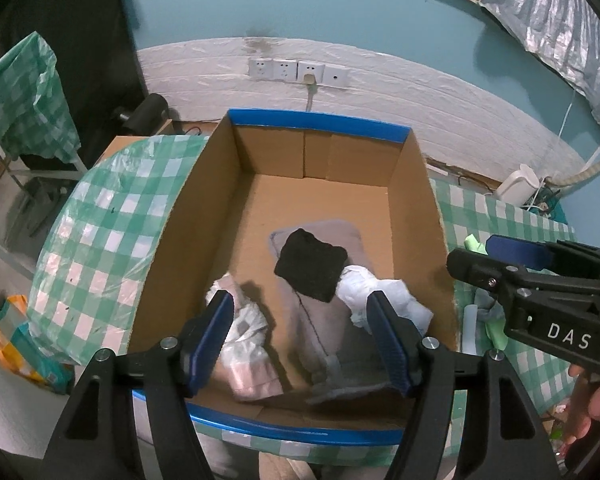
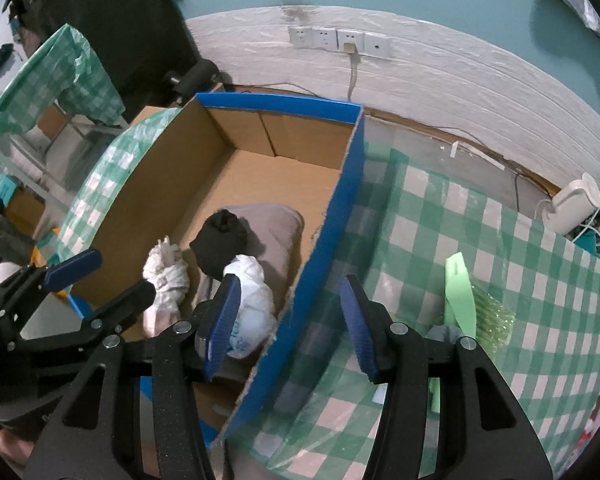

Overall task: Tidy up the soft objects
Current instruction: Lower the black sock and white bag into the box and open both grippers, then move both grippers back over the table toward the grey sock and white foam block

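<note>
While four soft things already lie in the cardboard box [image 1: 188, 216], namely a grey folded cloth [image 1: 328, 232], a black bundle [image 1: 310, 266] resting on it, a white bundle [image 1: 384, 300] and a pinkish-white bundle [image 1: 244, 344], the remaining items sit outside on the checked surface [image 2: 500, 240] to the right of the box. There, a pale green piece [image 2: 458, 292] lies with its long axis running roughly away from the camera, next to a grey-blue scrap [image 2: 444, 332] and a greenish ribbed item [image 2: 494, 312]. The right gripper [image 2: 292, 320] hangs with its fingers apart and empty, straddling the blue right wall of the box; the green piece lies just to its right and slightly ahead. The left gripper [image 1: 300, 336] hovers over the near end of the box, fingers also apart and empty, well away from those leftovers. The right hand is judged the nearer one for the next pickup, needing a shift rightward.
</note>
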The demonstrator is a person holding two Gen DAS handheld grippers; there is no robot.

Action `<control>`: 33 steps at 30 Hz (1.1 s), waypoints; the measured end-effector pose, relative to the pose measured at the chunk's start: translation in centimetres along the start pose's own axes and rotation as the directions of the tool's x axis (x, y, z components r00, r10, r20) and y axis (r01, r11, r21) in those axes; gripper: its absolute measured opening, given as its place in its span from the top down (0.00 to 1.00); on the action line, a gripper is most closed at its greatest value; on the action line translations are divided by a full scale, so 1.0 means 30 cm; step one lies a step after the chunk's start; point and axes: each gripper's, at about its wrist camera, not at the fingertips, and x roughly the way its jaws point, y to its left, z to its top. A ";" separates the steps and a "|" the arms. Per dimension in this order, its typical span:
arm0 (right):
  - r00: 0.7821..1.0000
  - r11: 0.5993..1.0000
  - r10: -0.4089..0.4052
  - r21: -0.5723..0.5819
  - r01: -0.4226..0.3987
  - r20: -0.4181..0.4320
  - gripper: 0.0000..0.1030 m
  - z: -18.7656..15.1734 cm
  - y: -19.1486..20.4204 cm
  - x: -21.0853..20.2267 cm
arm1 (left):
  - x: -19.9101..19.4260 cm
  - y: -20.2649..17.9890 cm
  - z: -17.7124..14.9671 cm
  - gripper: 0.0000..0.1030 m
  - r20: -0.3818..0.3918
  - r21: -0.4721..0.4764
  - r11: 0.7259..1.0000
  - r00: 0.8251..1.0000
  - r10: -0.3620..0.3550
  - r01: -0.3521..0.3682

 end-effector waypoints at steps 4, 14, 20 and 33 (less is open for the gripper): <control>1.000 1.000 -0.013 0.014 0.013 0.002 0.49 -0.014 -0.030 -0.015 | -0.006 -0.017 0.001 0.32 0.003 0.006 1.000 1.000 -0.007 0.007; 0.999 0.997 -0.044 0.062 0.043 0.003 0.49 -0.060 -0.136 -0.047 | -0.016 -0.129 -0.015 0.31 0.006 0.076 0.997 0.999 -0.033 0.033; 0.998 0.993 -0.061 0.097 0.060 0.007 0.49 -0.093 -0.207 -0.071 | -0.017 -0.215 -0.023 0.31 0.002 0.126 0.991 0.999 -0.044 0.043; 0.995 0.980 -0.098 0.172 0.096 0.004 0.49 -0.195 -0.370 -0.123 | -0.032 -0.383 -0.053 0.27 -0.003 0.209 0.976 0.998 -0.065 0.064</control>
